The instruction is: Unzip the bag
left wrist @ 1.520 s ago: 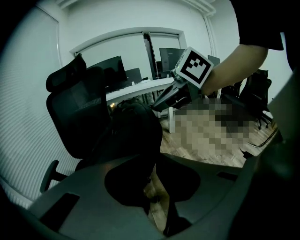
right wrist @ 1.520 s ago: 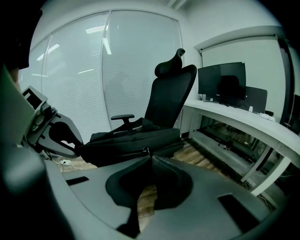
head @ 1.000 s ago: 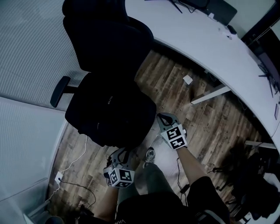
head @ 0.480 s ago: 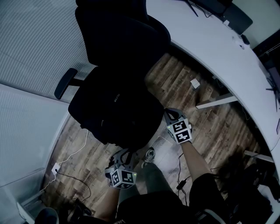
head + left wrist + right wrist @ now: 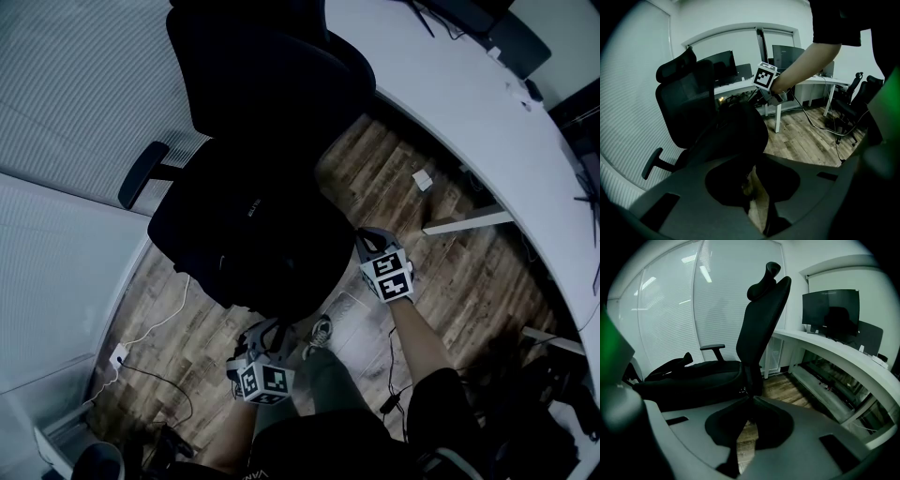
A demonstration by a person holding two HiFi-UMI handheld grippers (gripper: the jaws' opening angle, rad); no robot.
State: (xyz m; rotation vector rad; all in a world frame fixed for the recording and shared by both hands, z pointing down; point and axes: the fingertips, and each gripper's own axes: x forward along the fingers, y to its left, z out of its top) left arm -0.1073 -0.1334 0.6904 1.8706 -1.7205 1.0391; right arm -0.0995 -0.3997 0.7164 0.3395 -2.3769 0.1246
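**Status.** The black bag [image 5: 248, 230] lies on the seat of a black office chair [image 5: 262, 75]. Neither tool touches it. The left hand-held gripper [image 5: 265, 339] sits near the seat's front edge and the right hand-held gripper [image 5: 367, 242] just beside its right side. In their own views both have the jaws drawn together on nothing.

**Risks.**
- The zip pull cannot be made out, black on black in dim light, so a jaw closing blind is likely to pinch fabric instead.
- The bag is unbraced on a seat that probably swivels, so a one-sided pull could drag the bag or turn the chair.

**Surroundings.** The floor [image 5: 469, 272] is wood plank, with a white cable [image 5: 155, 328] trailing across it. There is a curved white tabletop [image 5: 469, 103], a monitor [image 5: 830, 310] and blinds [image 5: 66, 122].
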